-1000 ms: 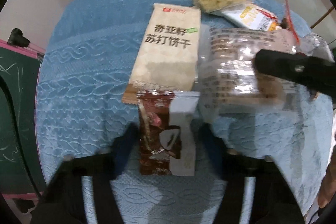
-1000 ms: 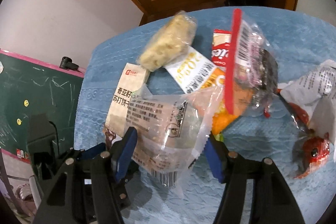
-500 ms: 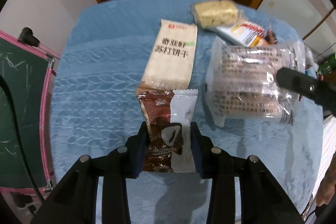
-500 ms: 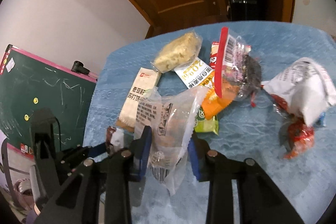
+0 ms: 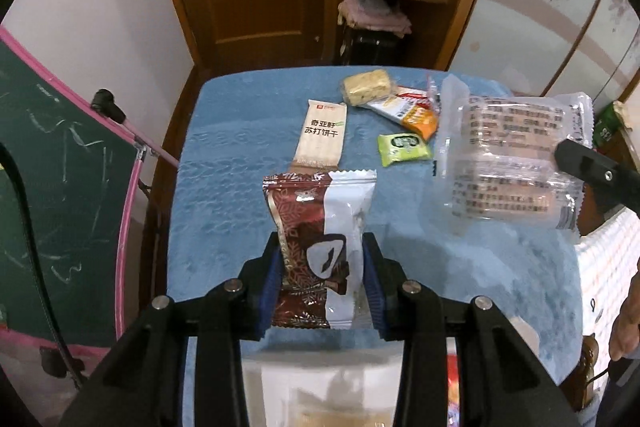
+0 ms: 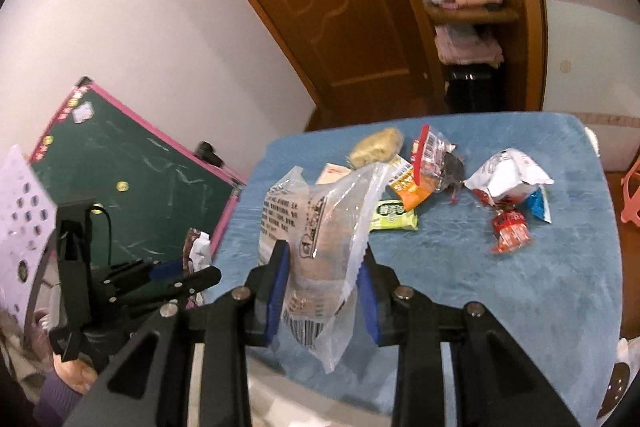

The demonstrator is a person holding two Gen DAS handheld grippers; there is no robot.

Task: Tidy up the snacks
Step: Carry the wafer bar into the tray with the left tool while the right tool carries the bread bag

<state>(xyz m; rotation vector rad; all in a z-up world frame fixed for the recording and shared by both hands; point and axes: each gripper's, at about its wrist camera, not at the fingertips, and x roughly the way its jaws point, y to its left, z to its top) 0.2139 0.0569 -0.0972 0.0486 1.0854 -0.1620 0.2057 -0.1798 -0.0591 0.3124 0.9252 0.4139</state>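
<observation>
the left gripper (image 5: 322,277) is matte black plastic, its two arms angular and flat-sided, each widening toward the camera. round silver screw heads sit on the arms, two on each side. the inner faces of the fingers (image 5: 269,291) carry deep blue pads, long and flat. the right gripper (image 6: 322,287) is built alike: black angular arms, silver screws in pairs, blue pads on its fingers (image 6: 276,291). seen from the right wrist, the left gripper's body is a black block with small screws and a thin black cable looping above it. a purple knitted sleeve (image 6: 56,397) shows beneath it.
</observation>
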